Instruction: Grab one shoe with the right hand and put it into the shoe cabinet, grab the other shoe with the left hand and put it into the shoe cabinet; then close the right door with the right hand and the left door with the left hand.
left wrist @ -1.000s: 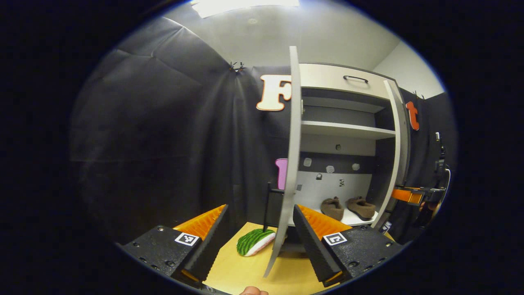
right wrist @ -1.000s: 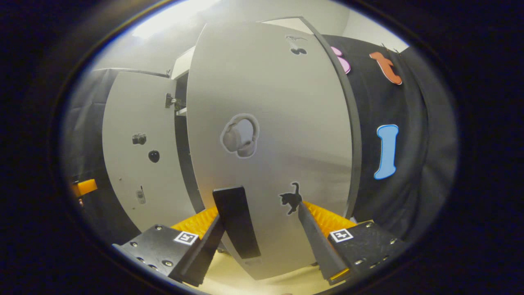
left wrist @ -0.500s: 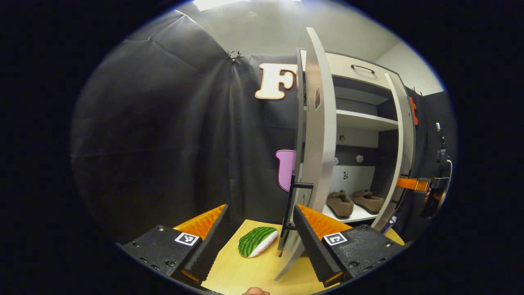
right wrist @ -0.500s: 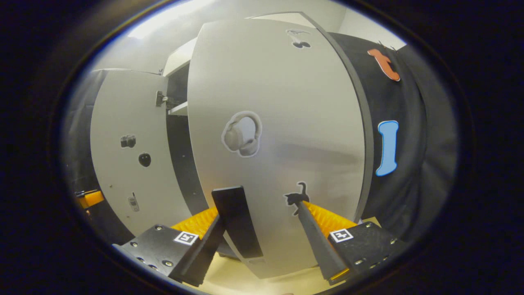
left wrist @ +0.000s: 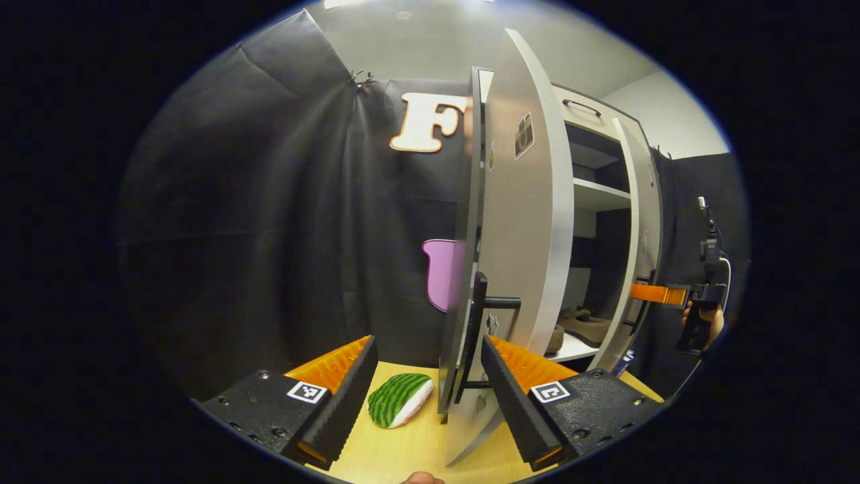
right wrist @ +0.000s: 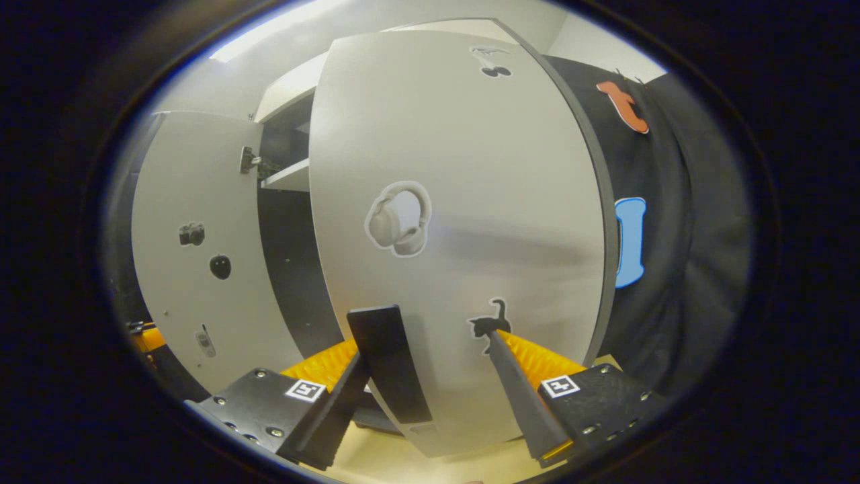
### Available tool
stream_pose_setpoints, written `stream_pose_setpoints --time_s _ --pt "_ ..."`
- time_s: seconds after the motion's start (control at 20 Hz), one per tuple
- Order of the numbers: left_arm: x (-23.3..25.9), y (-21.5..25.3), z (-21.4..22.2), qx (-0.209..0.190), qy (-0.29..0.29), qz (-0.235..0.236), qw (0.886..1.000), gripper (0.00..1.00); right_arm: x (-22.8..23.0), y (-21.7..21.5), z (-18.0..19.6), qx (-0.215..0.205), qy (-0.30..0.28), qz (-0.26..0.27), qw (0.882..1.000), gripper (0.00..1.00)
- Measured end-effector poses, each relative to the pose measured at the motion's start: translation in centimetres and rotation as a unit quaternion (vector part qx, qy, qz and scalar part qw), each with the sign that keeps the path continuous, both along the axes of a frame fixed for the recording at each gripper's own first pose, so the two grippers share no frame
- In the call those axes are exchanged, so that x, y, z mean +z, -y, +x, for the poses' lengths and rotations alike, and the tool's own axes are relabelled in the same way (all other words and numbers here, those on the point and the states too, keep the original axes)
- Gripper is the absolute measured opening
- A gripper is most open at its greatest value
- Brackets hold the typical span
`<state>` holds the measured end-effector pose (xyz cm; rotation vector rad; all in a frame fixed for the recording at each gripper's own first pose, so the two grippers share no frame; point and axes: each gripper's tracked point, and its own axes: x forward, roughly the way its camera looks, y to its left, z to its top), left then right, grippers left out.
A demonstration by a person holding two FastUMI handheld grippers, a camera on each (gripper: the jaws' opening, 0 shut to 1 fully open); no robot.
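Note:
The white shoe cabinet (left wrist: 591, 117) stands with both doors partly ajar. In the left gripper view the left door (left wrist: 527, 228) is turned nearly edge-on, and its black handle (left wrist: 481, 302) sits between the fingers of my open left gripper (left wrist: 426, 344). Two brown shoes (left wrist: 591, 328) rest on the bottom shelf, half hidden by that door. In the right gripper view the right door (right wrist: 463, 202) is close in front, its black handle (right wrist: 390, 363) between the fingers of my open right gripper (right wrist: 428, 347). The left door (right wrist: 195, 249) shows beyond it.
A watermelon-patterned object (left wrist: 400, 399) lies on the wooden floor (left wrist: 403, 444) just left of the left door. Farther off, a hand holds the right gripper (left wrist: 662, 294) at the right door's edge. Black cloth walls flank the cabinet on both sides.
The left door has swung toward shut, now covering most of the opening and the shoes. The right door has also turned a little further in. Both grippers followed their doors.

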<state>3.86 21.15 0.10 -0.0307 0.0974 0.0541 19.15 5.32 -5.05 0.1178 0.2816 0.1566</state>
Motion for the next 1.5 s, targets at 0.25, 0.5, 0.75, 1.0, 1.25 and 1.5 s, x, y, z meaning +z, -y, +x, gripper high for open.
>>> stream_pose_setpoints --time_s 0.25,0.5,0.75,1.0,1.25,1.5 --pt "0.1 -0.1 1.6 -0.021 -0.001 0.005 1.0 0.94 0.1 -0.1 -0.7 -0.013 0.013 -0.006 1.0 1.0" --pt "0.0 1.3 1.8 -0.047 -0.001 -0.005 0.999 0.92 -0.5 0.2 -2.3 -0.013 0.02 -0.006 1.0 1.0" --pt "-0.3 4.7 2.3 -0.078 0.0 -0.028 0.997 0.96 -0.9 2.2 -3.9 -0.033 0.019 0.008 0.999 1.0" --pt "-0.4 7.9 2.9 -0.1 0.002 -0.027 0.995 0.87 -2.0 4.8 -5.7 -0.058 0.003 0.023 0.998 1.0" --pt "-0.2 10.0 3.0 -0.112 0.003 -0.029 0.993 0.87 -2.7 6.9 -7.4 -0.076 -0.009 0.036 0.996 1.0" --pt "-0.2 12.3 3.0 -0.131 0.004 -0.028 0.991 0.93 -2.4 8.0 -8.5 -0.082 -0.008 0.036 0.996 0.97"
